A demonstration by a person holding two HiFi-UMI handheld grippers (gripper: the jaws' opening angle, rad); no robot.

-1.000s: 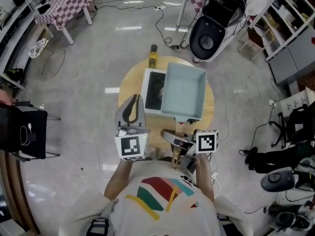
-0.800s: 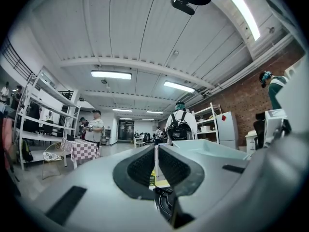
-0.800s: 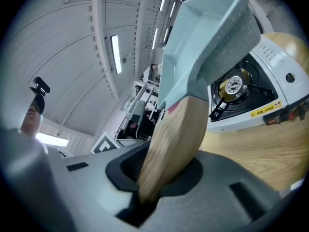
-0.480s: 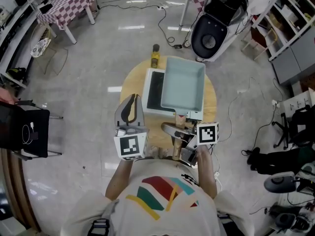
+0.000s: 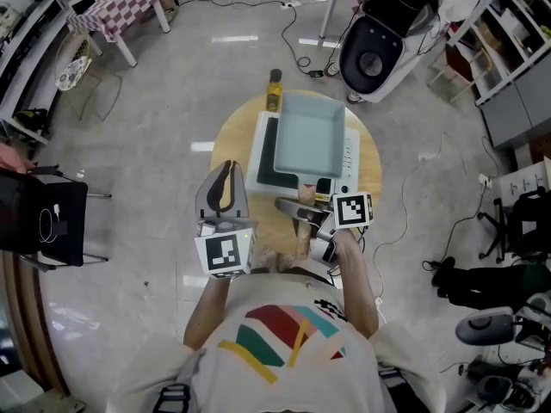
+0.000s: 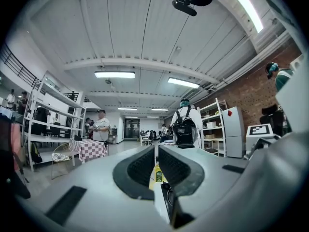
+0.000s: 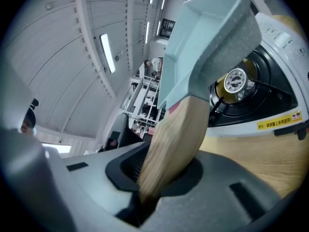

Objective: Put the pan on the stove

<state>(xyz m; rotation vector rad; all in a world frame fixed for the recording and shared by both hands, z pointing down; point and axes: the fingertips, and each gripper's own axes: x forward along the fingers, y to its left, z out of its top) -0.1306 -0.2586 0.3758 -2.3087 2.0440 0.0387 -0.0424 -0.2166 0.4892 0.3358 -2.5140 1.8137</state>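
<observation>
Nearest the person, the left tongs [image 5: 225,177] are held level over the near left edge of the round wooden table [image 5: 231,140]. Their jaws are drawn to a thin slit with nothing between the pads; the left gripper view looks through that slit to a yellowish bottle [image 6: 156,172]. The right tongs [image 5: 299,213] are clamped on the pan's wooden handle [image 7: 176,139], which fills the gap between the jaws and runs forward and up from them. The pan [image 5: 310,143] is square with rounded corners, pale blue-green and finely speckled on the outside, with straight raised walls. Its inside is a bare, even pale surface. A reddish band marks where the light wood handle meets the body. The pan hangs over the right part of the white stove [image 5: 257,155], not resting on it: from the right gripper view the tilted pan body [image 7: 207,33] stands clear above the black top and the round brass-coloured burner [image 7: 235,81]. The stove sits mid-table. The bottle [image 5: 274,90] stands upright at the table's far edge, just beyond the stove.
</observation>
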